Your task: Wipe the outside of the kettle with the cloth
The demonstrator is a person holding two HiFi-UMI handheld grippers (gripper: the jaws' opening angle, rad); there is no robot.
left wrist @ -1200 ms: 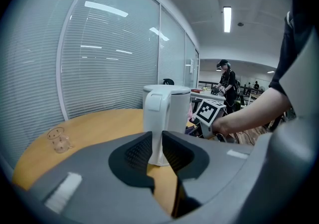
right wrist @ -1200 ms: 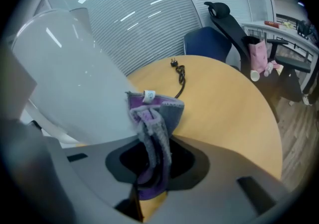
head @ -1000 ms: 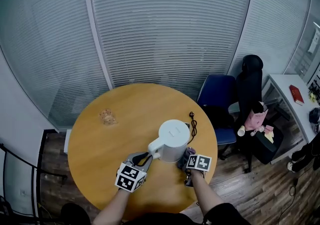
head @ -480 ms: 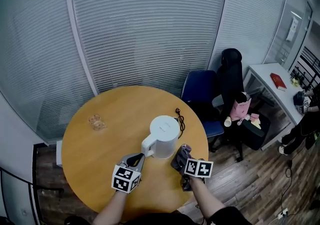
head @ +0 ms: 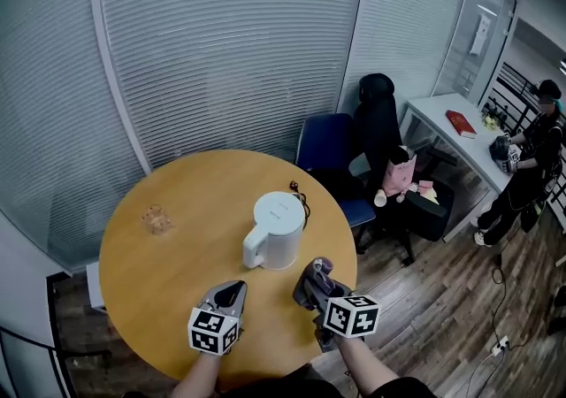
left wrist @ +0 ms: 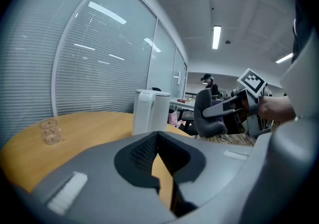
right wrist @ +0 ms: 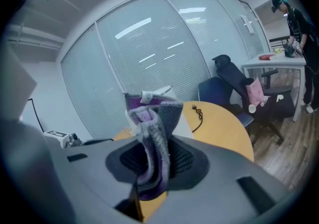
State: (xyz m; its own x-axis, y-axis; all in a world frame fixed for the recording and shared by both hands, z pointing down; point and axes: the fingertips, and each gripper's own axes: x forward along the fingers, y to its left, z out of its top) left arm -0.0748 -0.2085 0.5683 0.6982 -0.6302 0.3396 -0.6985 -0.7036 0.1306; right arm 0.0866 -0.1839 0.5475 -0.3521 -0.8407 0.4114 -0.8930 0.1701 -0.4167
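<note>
The white kettle stands upright near the middle of the round wooden table. In the left gripper view the kettle stands ahead of the jaws, handle toward me. My left gripper is shut and empty, a short way in front of the kettle's handle and apart from it. My right gripper is shut on a folded grey and purple cloth, held up off the table near the kettle's right side. The cloth stands up between the jaws and hides most of the kettle.
A small glass cup sits at the table's left. A black cable lies behind the kettle. Past the table's right edge are a blue chair, a black office chair with a pink toy, a white desk and a person.
My left gripper has come off the kettle's handle, drawn back toward me and shut. My right gripper has lifted the cloth up and away from the kettle's side.
</note>
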